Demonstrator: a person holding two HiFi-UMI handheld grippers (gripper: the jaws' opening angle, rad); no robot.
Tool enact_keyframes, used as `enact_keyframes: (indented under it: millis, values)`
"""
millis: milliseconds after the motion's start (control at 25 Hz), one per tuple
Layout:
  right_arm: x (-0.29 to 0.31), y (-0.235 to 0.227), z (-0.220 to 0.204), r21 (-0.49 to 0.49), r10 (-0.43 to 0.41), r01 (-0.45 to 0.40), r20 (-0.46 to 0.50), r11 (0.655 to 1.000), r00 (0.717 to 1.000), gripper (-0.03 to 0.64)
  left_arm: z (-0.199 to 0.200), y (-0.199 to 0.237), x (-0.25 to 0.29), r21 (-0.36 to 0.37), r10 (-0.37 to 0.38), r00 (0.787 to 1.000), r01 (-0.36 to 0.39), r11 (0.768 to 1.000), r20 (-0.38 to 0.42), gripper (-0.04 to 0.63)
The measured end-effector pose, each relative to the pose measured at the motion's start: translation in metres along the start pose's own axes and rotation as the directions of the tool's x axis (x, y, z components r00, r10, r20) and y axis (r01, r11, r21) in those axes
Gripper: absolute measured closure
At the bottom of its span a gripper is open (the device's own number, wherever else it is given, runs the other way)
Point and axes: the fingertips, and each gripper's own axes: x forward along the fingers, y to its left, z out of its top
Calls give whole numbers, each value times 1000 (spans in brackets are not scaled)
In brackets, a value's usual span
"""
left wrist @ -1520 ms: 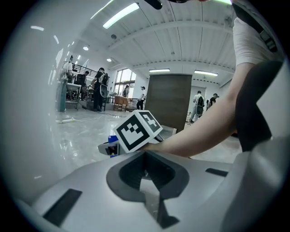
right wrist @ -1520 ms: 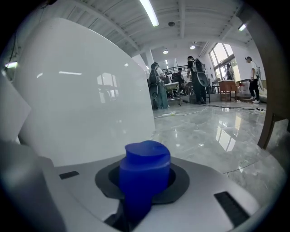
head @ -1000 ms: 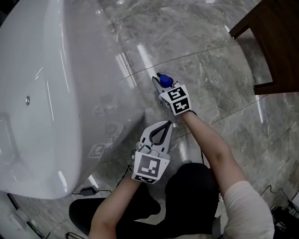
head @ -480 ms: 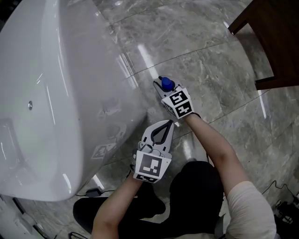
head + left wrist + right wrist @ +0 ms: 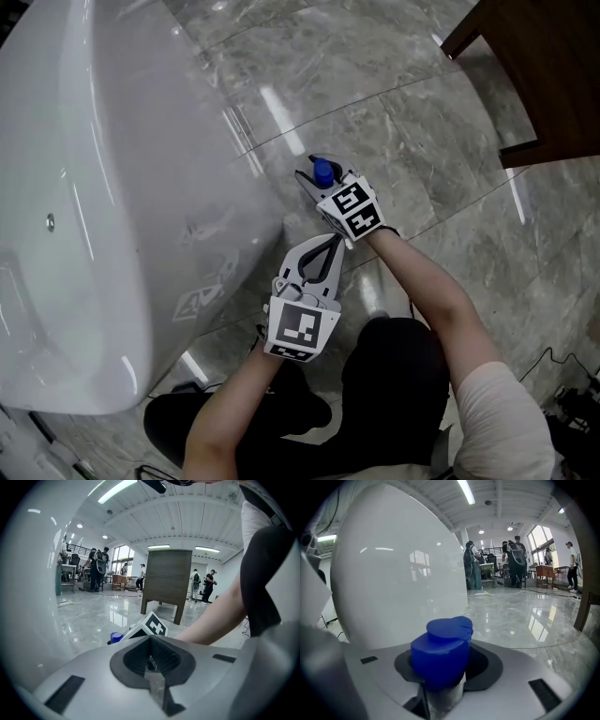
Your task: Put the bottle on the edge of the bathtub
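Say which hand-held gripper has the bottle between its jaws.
The right hand-held gripper: the blue-capped bottle stands between its jaws, which have just been opening. The left hand-held gripper has its jaws together, empty.

Left side is blocked by tub (image 5: 103,187) wall, which bulges outward. Open floor (image 5: 422,122) is left ahead and to the right, up to cabinet (image 5: 553,75). Near side is taken by legs (image 5: 394,375).
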Motion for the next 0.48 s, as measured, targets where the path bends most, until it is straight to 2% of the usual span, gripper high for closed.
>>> enact_keyframes:
  millis: [480]
  values:
    - [3, -3, 3, -35, -7, 7, -12, 999, 1000, 468, 1, 0, 3, -7, 10, 1000, -10, 1000, -7, 540]
